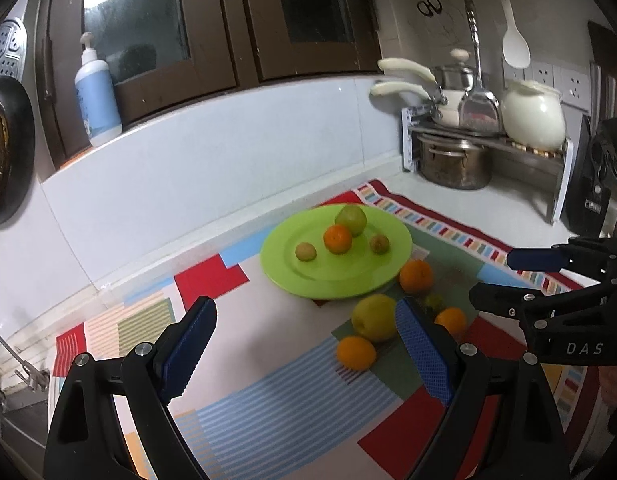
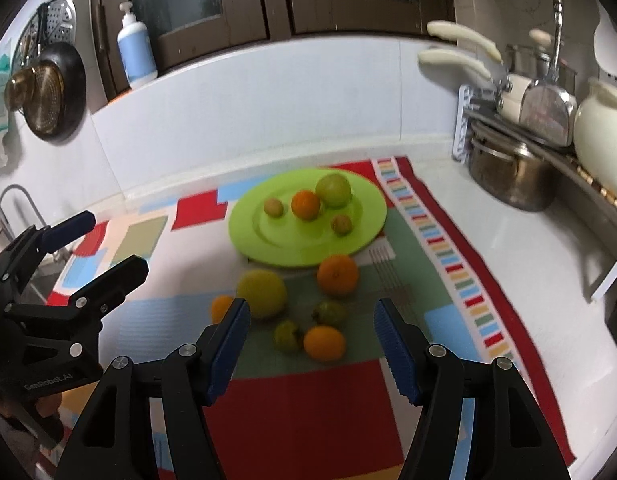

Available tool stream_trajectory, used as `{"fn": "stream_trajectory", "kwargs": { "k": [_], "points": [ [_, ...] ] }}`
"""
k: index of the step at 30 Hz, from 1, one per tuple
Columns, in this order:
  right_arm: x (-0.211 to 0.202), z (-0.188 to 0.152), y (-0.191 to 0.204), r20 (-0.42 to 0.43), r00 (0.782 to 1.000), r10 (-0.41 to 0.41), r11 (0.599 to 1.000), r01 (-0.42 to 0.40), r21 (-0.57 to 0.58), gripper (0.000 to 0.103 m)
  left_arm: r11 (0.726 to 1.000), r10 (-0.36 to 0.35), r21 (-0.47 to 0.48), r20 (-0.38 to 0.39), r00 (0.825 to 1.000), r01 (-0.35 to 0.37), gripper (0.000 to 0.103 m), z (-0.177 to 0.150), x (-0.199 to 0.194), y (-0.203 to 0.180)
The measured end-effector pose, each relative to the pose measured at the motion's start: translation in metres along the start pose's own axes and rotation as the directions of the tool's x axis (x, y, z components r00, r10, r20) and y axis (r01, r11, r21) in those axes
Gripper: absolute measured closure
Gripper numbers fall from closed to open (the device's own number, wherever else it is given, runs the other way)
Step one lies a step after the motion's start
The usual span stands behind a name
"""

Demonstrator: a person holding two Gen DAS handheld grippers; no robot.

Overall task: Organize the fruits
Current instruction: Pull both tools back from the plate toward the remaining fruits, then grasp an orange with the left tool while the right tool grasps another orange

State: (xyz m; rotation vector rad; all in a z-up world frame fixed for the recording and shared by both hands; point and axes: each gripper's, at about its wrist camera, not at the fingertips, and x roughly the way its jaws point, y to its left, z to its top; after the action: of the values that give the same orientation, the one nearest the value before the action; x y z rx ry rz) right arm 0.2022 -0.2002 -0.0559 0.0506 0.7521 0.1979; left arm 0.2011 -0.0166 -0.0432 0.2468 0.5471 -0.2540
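A green plate (image 1: 308, 272) (image 2: 268, 240) on the patterned mat holds a green apple (image 1: 351, 219) (image 2: 333, 189), an orange (image 1: 337, 239) (image 2: 305, 205) and two small brownish fruits (image 1: 305, 251) (image 1: 379, 243). In front of the plate on the mat lie a yellow-green apple (image 1: 373, 317) (image 2: 262, 293), three oranges (image 1: 416, 276) (image 1: 355, 353) (image 2: 323, 343) and two small green fruits (image 2: 329, 313) (image 2: 287, 335). My left gripper (image 1: 304, 348) is open and empty above the mat. My right gripper (image 2: 310, 350) is open and empty, just short of the loose fruits.
A pot rack (image 1: 484, 140) with pans, a steel pot (image 2: 508, 176) and a white jar (image 1: 534, 118) stands at the back right. A soap bottle (image 1: 96, 96) sits on the window ledge. A pan (image 2: 48, 96) hangs left; a sink (image 2: 12, 208) lies at the left.
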Motion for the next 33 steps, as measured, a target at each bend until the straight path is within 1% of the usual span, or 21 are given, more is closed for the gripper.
{"fn": "stream_trajectory", "kwargs": {
  "k": [4,11,19,21,22,25,29,30,33],
  "points": [
    [0.009,-0.010,-0.001,-0.046,0.999,-0.006,1.000,0.005,-0.015,0.038,1.000,-0.007,0.025,-0.033,0.999,0.007,0.012,-0.012,0.007,-0.006],
    [0.028,-0.023,-0.005,-0.120,0.993,-0.015,0.999,0.009,-0.053,0.038,0.998,-0.040,0.045,-0.112,0.993,0.045,0.012,-0.031,0.032,-0.015],
    [0.050,-0.026,-0.011,-0.177,0.984,-0.017,0.997,0.004,-0.071,0.039,0.996,-0.071,0.041,-0.160,0.985,0.078,0.012,-0.038,0.057,-0.018],
    [0.056,-0.027,-0.013,-0.190,0.982,-0.013,0.997,-0.002,-0.077,0.039,0.995,-0.083,0.040,-0.170,0.982,0.091,0.015,-0.040,0.064,-0.019],
    [0.059,-0.027,-0.014,-0.195,0.981,-0.009,0.997,-0.006,-0.077,0.040,0.995,-0.086,0.038,-0.174,0.981,0.094,0.017,-0.040,0.067,-0.019],
    [0.067,-0.027,-0.015,-0.212,0.977,0.003,0.997,-0.020,-0.079,0.046,0.994,-0.105,0.022,-0.186,0.977,0.111,0.022,-0.041,0.075,-0.018],
    [0.077,-0.029,-0.016,-0.233,0.972,0.021,0.996,-0.041,-0.079,0.049,0.987,-0.157,-0.004,-0.209,0.965,0.159,0.031,-0.040,0.085,-0.018],
    [0.078,-0.029,-0.016,-0.235,0.972,0.026,0.996,-0.045,-0.076,0.050,0.987,-0.159,-0.005,-0.211,0.964,0.162,0.032,-0.040,0.087,-0.019],
    [0.083,-0.030,-0.018,-0.240,0.970,0.044,0.997,-0.059,-0.057,0.053,0.984,-0.175,-0.019,-0.229,0.957,0.176,0.040,-0.040,0.094,-0.019]
  ]
}}
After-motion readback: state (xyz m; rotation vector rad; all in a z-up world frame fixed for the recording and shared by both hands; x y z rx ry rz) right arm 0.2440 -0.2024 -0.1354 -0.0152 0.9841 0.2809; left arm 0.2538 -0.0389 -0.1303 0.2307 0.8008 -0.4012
